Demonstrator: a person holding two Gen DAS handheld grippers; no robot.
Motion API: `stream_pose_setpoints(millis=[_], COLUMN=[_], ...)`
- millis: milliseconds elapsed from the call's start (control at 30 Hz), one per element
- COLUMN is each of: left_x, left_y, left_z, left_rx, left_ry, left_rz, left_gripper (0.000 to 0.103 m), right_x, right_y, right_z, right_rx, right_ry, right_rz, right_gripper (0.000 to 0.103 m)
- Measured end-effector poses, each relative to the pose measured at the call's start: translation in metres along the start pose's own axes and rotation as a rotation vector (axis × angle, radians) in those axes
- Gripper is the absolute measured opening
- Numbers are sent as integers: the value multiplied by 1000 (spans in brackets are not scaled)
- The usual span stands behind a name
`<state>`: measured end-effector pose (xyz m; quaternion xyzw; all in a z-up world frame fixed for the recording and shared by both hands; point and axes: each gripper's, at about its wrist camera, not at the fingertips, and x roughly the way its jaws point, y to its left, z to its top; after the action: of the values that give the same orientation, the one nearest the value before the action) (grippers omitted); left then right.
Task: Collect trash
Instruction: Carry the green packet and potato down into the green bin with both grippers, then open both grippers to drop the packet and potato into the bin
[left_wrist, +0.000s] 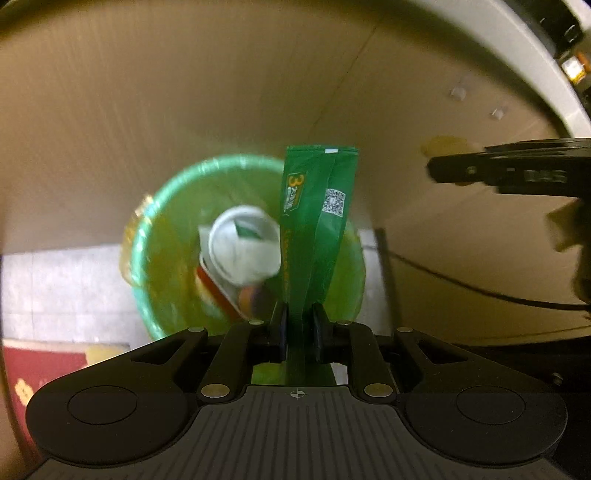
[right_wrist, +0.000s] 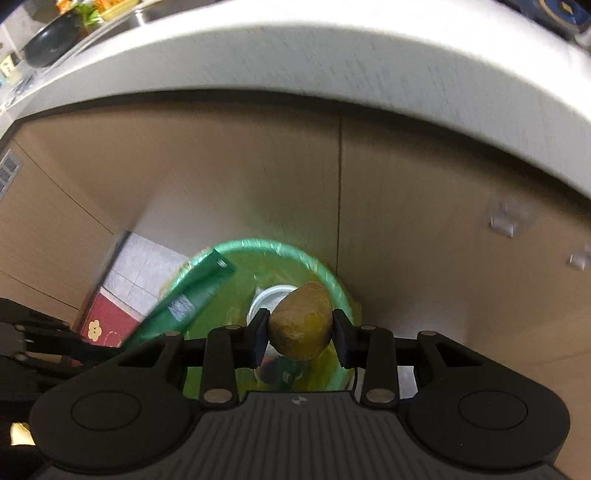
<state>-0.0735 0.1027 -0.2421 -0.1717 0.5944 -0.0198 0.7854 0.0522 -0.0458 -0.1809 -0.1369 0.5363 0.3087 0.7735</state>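
Left wrist view: left gripper (left_wrist: 300, 325) pinches a green wrapper (left_wrist: 318, 221) by its lower end, right gripper (right_wrist: 300, 338) clamps a brownish food scrap (right_wrist: 301, 321), both poised above the green-lined bin (left_wrist: 155, 236) so that release should drop each inside.

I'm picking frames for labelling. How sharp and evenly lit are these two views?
Left wrist: the green packet in the left claw is crisp, while the bin behind is smeared. Right wrist: the potato is sharp, the countertop edge streaks. Both views are dim, yellowish and fisheye-bowed.
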Motion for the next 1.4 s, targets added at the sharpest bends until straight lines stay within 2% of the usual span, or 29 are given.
stream_pose_setpoints(millis=[167,233,300,367,433,500,633,733,833,900,1033,1100,1167,1233,1267,1367,1400], left_x=[66,100,133,165,194,215,237,237,213,207,238,258,273,281,284,290,291], left_y=[27,46,70,87,94,97,105,110,115,120,125,126,127,124,121,114,112], left_z=[14,20,26,29,31,29,16,7,-2,-3,6,7,4,1,-1,-2,-1], left_rx=[-143,-255,-405,-492,-507,-514,-570,-587,-592,-599,-575,-553,-551,-559,-565,-600,-614], left_ry=[109,140,141,130,124,100,49,28,-53,-81,-51,-11,24,30,37,52,60], left_rz=[7,16,-34,-70,-73,-108,-174,-181,-183,-147,-75,-53,-46,-79,-88,-141,-162], left_gripper=[18,19,23,30,30,30,30,30,30,30,30,28,27,25,24,23,23], right_x=[22,37,50,64,76,91,123,150,178,199,250,277,286,283,279,273,274], right_y=[-6,-14,-17,-14,-16,-17,-19,-17,-10,-3,6,7,3,-3,-5,-9,-9], right_z=[-7,-13,-19,-19,-22,-25,-31,-29,-19,-10,1,4,7,6,5,1,0], right_rx=[29,35,22,1,-16,-38,-64,-83,-98,-94,-82,-80,-48,-33,-28,-51,-61], right_ry=[61,88,107,122,139,161,198,213,204,188,166,210,239,220,207,204,208], right_rz=[-4,-6,-17,-26,-32,-49,-35,-11,21,61,125,132,148,168,165,161,155], right_gripper=[35,35,35,35,35,35,35,35,35,35,35,36,36,50,52,48,43])
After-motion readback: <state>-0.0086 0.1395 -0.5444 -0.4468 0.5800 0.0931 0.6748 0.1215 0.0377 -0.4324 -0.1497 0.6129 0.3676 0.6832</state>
